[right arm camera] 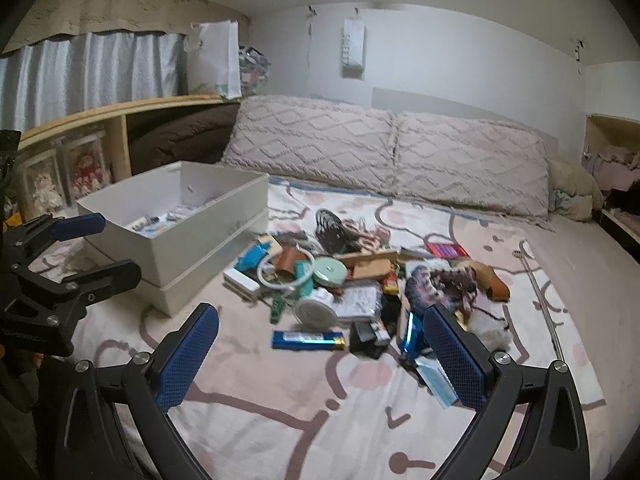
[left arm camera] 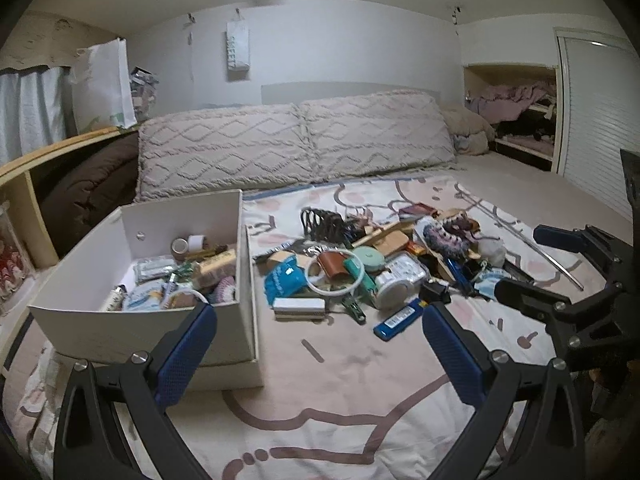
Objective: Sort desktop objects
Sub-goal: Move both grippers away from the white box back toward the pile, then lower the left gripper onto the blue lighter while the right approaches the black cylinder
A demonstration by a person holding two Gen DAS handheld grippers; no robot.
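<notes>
1. Plainly, both tools are released and carry nothing: the left tool (left arm camera: 318, 320) hovers low in its frame with its blue pads spread wide, and the right tool (right arm camera: 320, 322) is spread the same way at the bottom of its own view.
2. The things to sort lie in a loose pile (left arm camera: 372, 256) on the bed (left arm camera: 320, 412), at the centre of the frame. The white box (left arm camera: 240, 312), already partly filled, sits just beside the pile at centre left.
3. A sensible first pick, in my judgement, is a piece at the pile's near edge. The blue lighter (left arm camera: 398, 322) lies flat and apart from the rest, between the left tool's pads in the lower middle of that view.
4. Come down on it across its narrow width, since the soft bedding will likely give under the pads and let a flat thing slip.
5. The white block (left arm camera: 299, 307) lies close to the box and would suit the left tool well.
6. Tangled pieces, such as the white ring (left arm camera: 334, 276) resting over other things, are better left until the loose items around them are cleared.
7. Lift clear of the box wall before letting go.
</notes>
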